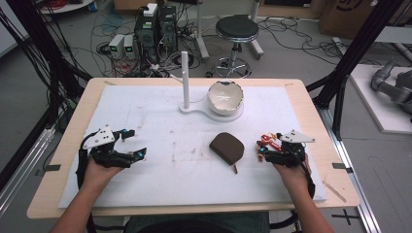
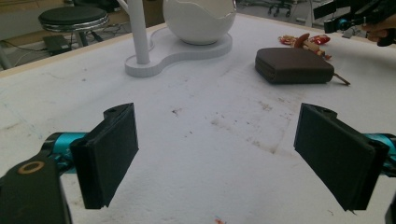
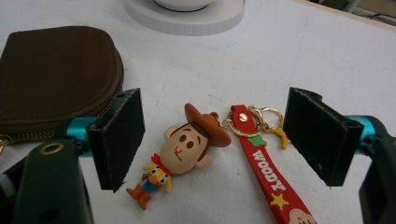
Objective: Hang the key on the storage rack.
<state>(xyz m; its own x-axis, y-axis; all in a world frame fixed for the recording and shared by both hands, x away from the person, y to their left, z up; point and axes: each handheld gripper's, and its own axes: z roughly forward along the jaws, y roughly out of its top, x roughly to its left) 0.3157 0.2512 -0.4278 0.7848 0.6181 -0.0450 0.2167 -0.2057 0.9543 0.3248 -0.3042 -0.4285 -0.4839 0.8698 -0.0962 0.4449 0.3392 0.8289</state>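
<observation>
**Cowboy keychain sits between open tongs**

Right tongs (image 3: 212,140) stand wide open, their black pads on either side of a small rubber cowboy figure keychain (image 3: 180,154) with a brown hat, lying flat on the white foam-covered worktop (image 1: 160,121). Its gold ring (image 3: 254,122) links it to a red printed strap (image 3: 271,179) that runs toward the camera beside it. Neither pad touches the figure. To pick it up well, I judge the pads should drop to the foam and close across the figure's head or the ring, not the limp strap, and stay clear of the pouch's zip edge.

Left tongs (image 2: 215,154) are open too, holding nothing, low over bare foam well apart from the toy.

Just beside the right tongs lies a dark brown zipped leather pouch (image 1: 227,147). Farther off stands a white eggshell-shaped bowl (image 1: 225,96) on a white stand with an upright post (image 1: 185,80).
</observation>
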